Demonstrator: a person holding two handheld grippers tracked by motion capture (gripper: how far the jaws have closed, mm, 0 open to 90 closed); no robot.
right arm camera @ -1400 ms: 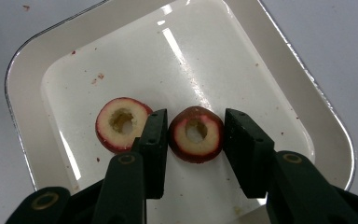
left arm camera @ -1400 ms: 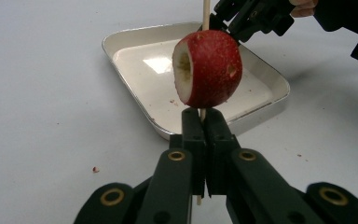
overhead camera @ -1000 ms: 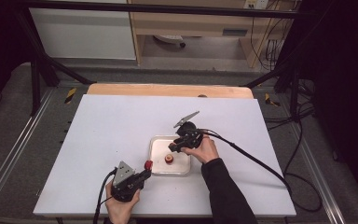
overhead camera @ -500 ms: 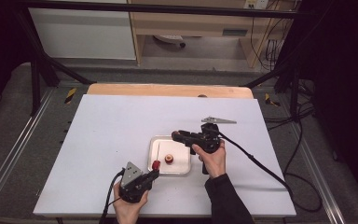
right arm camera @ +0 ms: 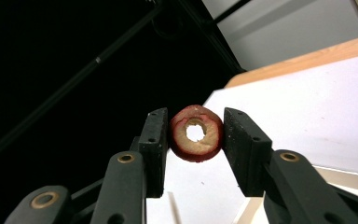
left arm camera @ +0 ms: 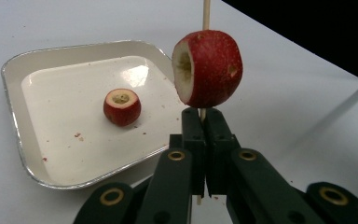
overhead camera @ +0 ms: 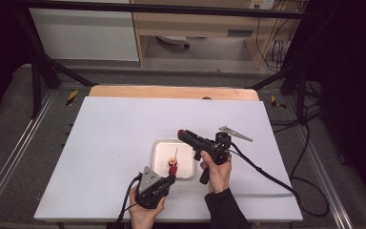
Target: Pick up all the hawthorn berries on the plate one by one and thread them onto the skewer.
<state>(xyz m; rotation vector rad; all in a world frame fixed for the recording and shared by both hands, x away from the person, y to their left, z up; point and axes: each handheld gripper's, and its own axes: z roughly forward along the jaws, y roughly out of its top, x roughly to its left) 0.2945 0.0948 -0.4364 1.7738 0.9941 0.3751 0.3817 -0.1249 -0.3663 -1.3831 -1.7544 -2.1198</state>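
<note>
We see the left gripper (left arm camera: 204,122) clamping a wooden skewer (left arm camera: 206,14) upright (one red fruit (left arm camera: 208,68) threaded on it); the right gripper (right arm camera: 196,140) pinches a cored fruit (right arm camera: 196,133). Another fruit piece (left arm camera: 121,107) sits in the white tray (left arm camera: 37,60).

We see a white table (overhead camera: 109,143) with a wooden edge (overhead camera: 171,91) at its far side. Beyond it we see a pale cabinet (overhead camera: 83,33) and dangling cables (overhead camera: 276,45).

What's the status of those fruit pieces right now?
Left hand-held gripper shut on skewer, one fruit piece threaded. Right hand-held gripper clamps cored fruit ring. Third piece on tray.
</note>
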